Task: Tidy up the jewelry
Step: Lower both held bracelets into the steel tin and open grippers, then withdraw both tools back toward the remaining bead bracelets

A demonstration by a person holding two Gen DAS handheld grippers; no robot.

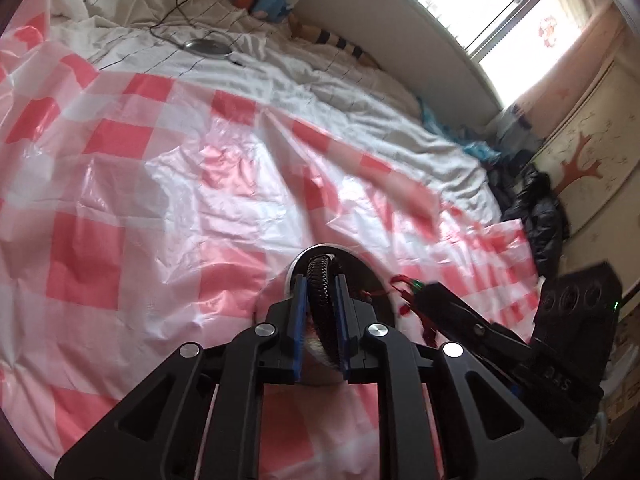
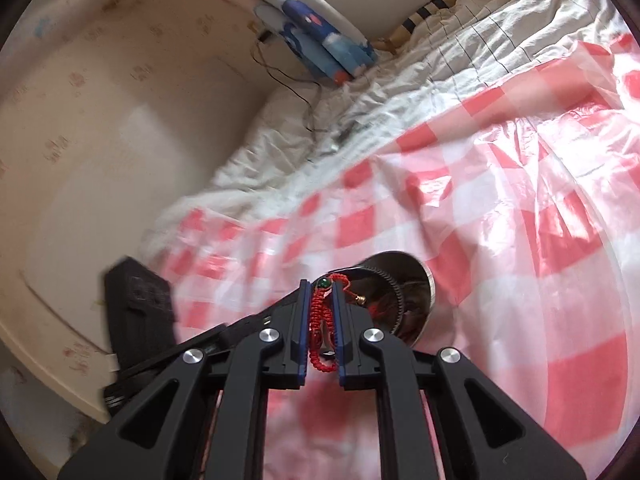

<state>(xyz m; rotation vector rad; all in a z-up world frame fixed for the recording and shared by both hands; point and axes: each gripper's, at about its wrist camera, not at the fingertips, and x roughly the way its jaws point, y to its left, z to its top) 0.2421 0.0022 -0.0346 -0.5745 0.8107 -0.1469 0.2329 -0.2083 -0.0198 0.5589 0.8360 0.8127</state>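
Note:
My left gripper (image 1: pixel 320 280) is shut on a black braided bracelet (image 1: pixel 318 300) and holds it over a shiny metal bowl (image 1: pixel 372 276) on the bed. My right gripper (image 2: pixel 324 286) is shut on a red braided cord bracelet (image 2: pixel 318 320) with a green bead (image 2: pixel 322 282), close to the bowl (image 2: pixel 404 276). In the left wrist view the right gripper (image 1: pixel 416 292) comes in from the right with the red cord (image 1: pixel 400 284) at the bowl's rim. A black chain (image 2: pixel 394 292) curves inside the bowl.
A pink-and-white checked plastic sheet (image 1: pixel 140 200) covers the bed. Rumpled white bedding (image 1: pixel 340 80), a cable with a round silver puck (image 1: pixel 208 46), a blue printed pillow (image 2: pixel 320 48) and dark clothes (image 1: pixel 532 208) lie around. A window (image 1: pixel 500 0) is behind.

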